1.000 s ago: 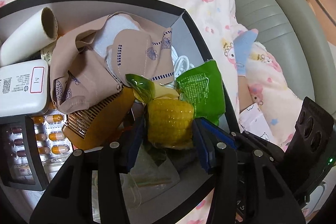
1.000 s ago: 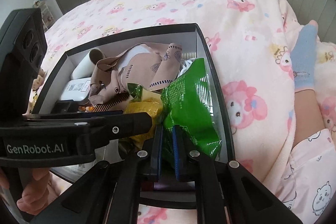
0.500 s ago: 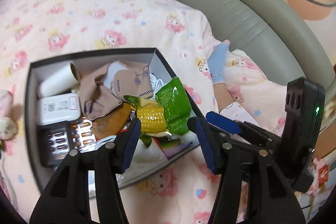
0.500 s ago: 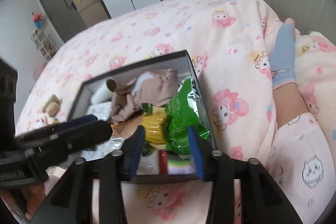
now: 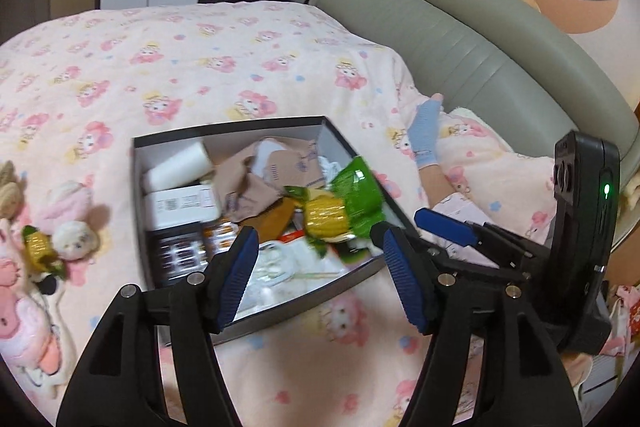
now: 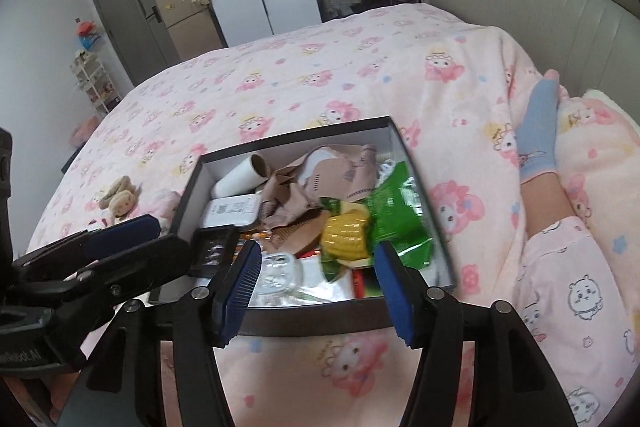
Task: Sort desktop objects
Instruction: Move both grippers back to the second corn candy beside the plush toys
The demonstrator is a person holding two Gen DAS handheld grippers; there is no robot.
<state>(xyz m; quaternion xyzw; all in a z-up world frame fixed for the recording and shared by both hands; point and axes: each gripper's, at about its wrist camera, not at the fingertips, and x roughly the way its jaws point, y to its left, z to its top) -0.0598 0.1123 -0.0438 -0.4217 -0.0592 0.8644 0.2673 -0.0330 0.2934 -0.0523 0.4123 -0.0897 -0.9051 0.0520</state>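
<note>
A pink cartoon-print bedspread (image 5: 224, 75) covers the bed, backed by a grey padded headboard (image 5: 460, 47); on it sits a dark open box (image 5: 280, 311), crowded with a beige cloth (image 6: 320, 179), a green packet (image 6: 396, 211), a white roll (image 6: 240, 179) and a white carton (image 5: 182, 205); the yellow corn toy (image 5: 325, 215) lies inside, touching the green packet; the left gripper (image 5: 316, 275) and right gripper (image 6: 316, 287) hang above the box's near edge, both spread wide, grasping nothing; plush toys (image 5: 68, 223) lie left of the box.
</note>
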